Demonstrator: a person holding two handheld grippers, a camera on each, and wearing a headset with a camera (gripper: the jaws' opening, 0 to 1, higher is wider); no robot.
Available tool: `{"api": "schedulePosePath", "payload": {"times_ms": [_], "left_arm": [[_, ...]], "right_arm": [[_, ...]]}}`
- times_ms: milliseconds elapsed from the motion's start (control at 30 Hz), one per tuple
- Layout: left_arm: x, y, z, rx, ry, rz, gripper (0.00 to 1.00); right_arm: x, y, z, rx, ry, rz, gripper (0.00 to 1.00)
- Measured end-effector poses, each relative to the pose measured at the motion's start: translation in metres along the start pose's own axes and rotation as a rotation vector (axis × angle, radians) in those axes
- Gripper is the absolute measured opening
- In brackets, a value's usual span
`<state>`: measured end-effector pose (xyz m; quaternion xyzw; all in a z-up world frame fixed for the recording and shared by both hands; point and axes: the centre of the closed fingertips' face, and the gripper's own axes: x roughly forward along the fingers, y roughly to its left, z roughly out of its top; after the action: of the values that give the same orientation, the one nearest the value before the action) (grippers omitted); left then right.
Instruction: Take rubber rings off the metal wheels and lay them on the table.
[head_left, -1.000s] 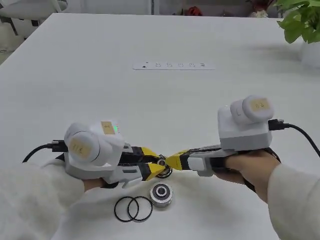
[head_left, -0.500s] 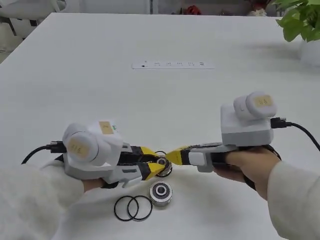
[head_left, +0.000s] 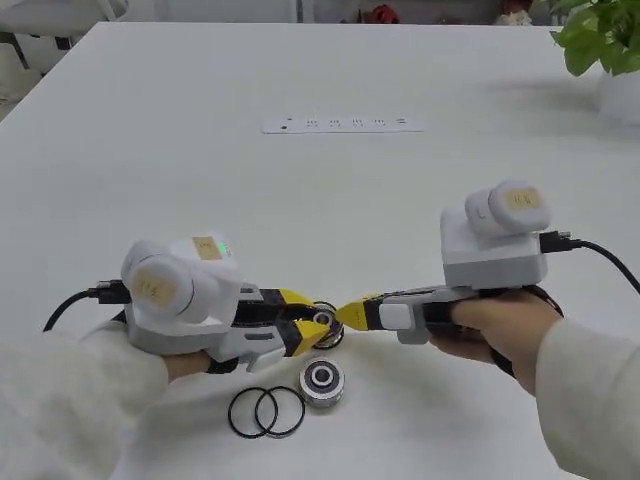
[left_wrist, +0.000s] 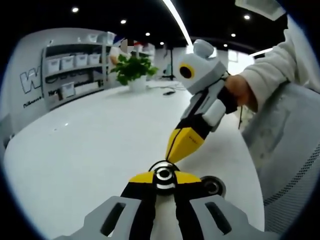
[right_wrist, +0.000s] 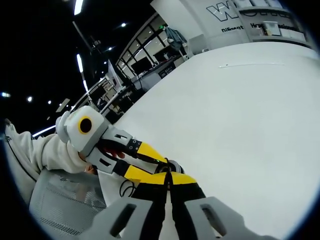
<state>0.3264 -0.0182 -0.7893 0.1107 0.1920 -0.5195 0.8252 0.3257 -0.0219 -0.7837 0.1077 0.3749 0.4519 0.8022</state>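
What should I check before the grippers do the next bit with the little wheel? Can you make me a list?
1. Is the held wheel clamped by the left gripper? Ok, its jaws are shut on it.
2. Is the right gripper at the wheel's edge? Ok, jaws together, tip touching it.
3. Is the rubber ring really pinched between the right jaws? Cannot tell.
4. Is there bare table to lay the ring on? Ok, there is room beside the two loose rings.
5. Is the spare wheel out of the way? Ok, it lies apart from both grippers.
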Motion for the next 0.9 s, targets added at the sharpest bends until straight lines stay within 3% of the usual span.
{"api": "schedulePosePath", "payload": {"times_ms": [467,633,900], "left_arm": [[-0.004,0.001,-0.001,0.029,0.038,-0.001,0.16],[-0.011,0.002,0.006,0.027,0.030,-0.005,0.18],[-0.022,0.005,0.020,0.042,0.021,0.006,0.37]], "right_arm": [[-0.002,0.001,0.001,-0.001,-0.002,0.002,0.00],[-0.003,0.000,0.004,0.001,-0.009,0.002,0.00],[-0.006,-0.003,0.007,0.003,-0.019,-0.011,0.00]]}}
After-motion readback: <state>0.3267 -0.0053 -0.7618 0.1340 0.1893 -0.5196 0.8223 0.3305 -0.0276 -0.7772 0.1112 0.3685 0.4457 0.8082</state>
